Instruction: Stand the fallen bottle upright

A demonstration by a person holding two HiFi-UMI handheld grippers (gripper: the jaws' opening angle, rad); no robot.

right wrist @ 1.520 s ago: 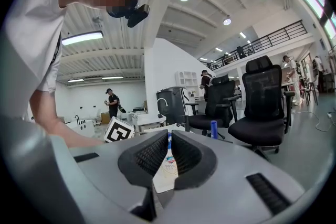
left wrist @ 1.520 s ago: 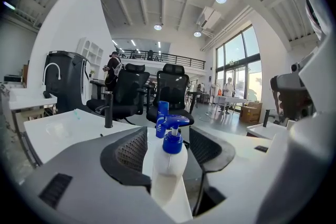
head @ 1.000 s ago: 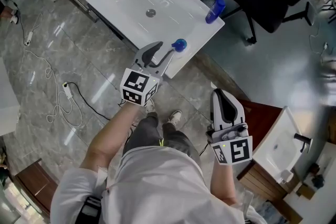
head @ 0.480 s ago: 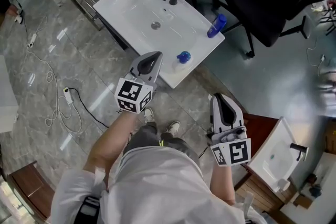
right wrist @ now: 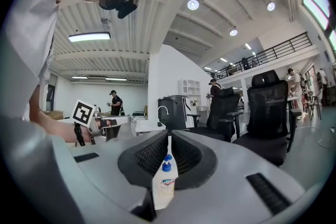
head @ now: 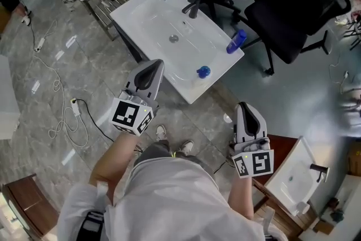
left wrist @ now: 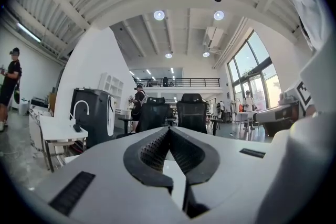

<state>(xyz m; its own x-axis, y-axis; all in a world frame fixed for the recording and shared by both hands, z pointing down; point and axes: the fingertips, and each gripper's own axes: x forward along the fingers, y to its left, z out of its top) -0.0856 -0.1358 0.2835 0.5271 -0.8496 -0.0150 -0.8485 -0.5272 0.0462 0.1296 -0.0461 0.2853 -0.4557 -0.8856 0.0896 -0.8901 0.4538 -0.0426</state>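
Bottle [head: 203,71] with a blue cap stands upright on the white washbasin [head: 146,14], near its front edge, well apart from the faucet [head: 193,5]. A second blue bottle [head: 236,41] sits at the basin's corner. Black office chairs [head: 299,3] crowd behind, and a white cable [head: 62,121] trails over the grey marble floor [head: 34,53]. The left gripper [head: 155,63] is closed on nothing and the right gripper [head: 247,105] is closed and empty, both clear of the basin

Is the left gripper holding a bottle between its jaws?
No: in the left gripper view, the left gripper has its jaws closed together, with nothing between them.
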